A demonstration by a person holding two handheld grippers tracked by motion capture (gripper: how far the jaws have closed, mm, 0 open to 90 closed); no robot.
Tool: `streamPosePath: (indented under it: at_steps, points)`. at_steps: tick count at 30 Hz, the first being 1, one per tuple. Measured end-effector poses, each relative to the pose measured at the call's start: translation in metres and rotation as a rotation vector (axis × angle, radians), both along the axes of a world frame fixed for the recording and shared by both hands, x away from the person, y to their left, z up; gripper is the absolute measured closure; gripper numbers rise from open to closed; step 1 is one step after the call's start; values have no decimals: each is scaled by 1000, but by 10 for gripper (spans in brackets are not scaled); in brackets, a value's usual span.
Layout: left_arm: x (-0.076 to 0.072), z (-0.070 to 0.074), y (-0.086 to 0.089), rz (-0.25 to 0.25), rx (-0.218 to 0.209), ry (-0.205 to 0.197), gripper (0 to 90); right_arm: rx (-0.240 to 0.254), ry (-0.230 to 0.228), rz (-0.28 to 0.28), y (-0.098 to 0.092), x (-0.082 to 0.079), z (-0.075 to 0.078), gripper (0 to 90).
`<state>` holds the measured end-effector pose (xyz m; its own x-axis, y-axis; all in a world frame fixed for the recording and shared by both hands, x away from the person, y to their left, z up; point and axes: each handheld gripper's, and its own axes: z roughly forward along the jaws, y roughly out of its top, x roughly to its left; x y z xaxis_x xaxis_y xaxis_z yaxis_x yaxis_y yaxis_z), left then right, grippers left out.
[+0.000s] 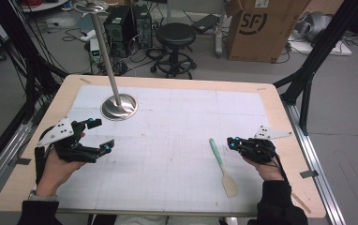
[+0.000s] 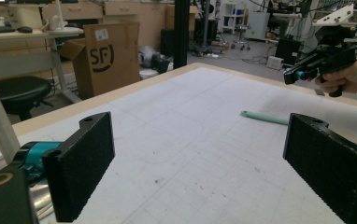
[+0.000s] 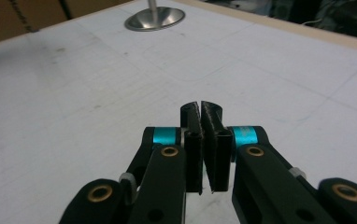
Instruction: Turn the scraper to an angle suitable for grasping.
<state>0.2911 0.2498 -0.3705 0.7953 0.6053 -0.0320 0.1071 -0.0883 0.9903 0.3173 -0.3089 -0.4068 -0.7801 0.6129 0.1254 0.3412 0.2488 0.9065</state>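
The table (image 1: 280, 101) carries a white gridded mat, and a steel stand (image 1: 119, 106) sits toward 11 o'clock. The left gripper (image 1: 103, 136) gapes wide and empty (nothing touches its pads), while the right gripper (image 1: 231, 142) is pinched closed on nothing. Just beside it lies a spatula (image 1: 222, 166), mint handle toward 11 o'clock, cream blade toward 5.
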Motion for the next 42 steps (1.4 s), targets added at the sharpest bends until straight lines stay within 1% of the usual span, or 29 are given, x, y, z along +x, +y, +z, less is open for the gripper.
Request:
streamPosePath:
  at_steps: [1,2,4,5,8,13,14,15,17,18,19,20,21,22,23,24,25,26,27,29,30,32,37,42]
  points:
    - [0,-1,1,4,-1,4,94,0,0,0,0,0,0,872]
    - [0,-2,1,6,2,7,94,-3,8,5,0,1,-1,891]
    - [1,-3,2,9,4,9,95,-25,16,-3,1,3,-3,892]
    - [1,-3,2,9,4,9,95,-31,28,-15,1,3,-5,892]
    - [1,-3,2,9,5,12,94,-50,50,-24,3,6,-13,892]
    - [1,-4,1,8,21,22,95,-52,69,-17,5,7,-16,892]
    - [2,-5,1,9,22,21,95,-58,85,-22,5,9,-18,892]
    - [2,-5,1,12,24,22,95,-58,85,-22,5,9,-18,892]
    - [2,-5,1,11,24,26,95,-72,115,-33,6,12,-23,893]
    - [2,-5,1,10,29,25,95,-72,115,-33,6,12,-23,893]
    - [2,-5,1,12,29,24,95,-104,112,-36,7,13,-26,893]
    - [2,-5,1,11,29,25,95,-104,112,-36,7,13,-26,893]
    - [2,-5,2,11,29,24,95,-118,113,-38,9,14,-28,893]
    - [2,-5,2,15,25,26,95,-135,127,-33,12,17,-32,893]
    - [2,-5,2,14,24,27,95,-135,127,-33,12,17,-32,893]
    - [2,-5,2,12,20,29,95,-164,145,-26,15,18,-35,892]
    - [2,-5,2,7,18,30,95,-164,145,-26,15,18,-35,892]
    - [1,-5,2,0,13,27,95,-178,163,-29,17,20,-39,892]
    - [1,-5,1,-2,15,23,95,-178,163,-29,17,20,-39,892]
    - [1,-5,1,10,32,25,95,-178,186,-32,17,21,-41,892]
    - [1,-6,1,13,34,28,95,-179,201,-32,17,22,-42,892]
    - [1,-6,1,17,37,32,95,-190,200,-37,17,23,-44,892]
    - [2,-9,3,25,34,41,95,-185,211,-37,17,24,-45,892]
    - [3,-12,3,35,45,45,95,-184,211,-28,20,25,-45,893]
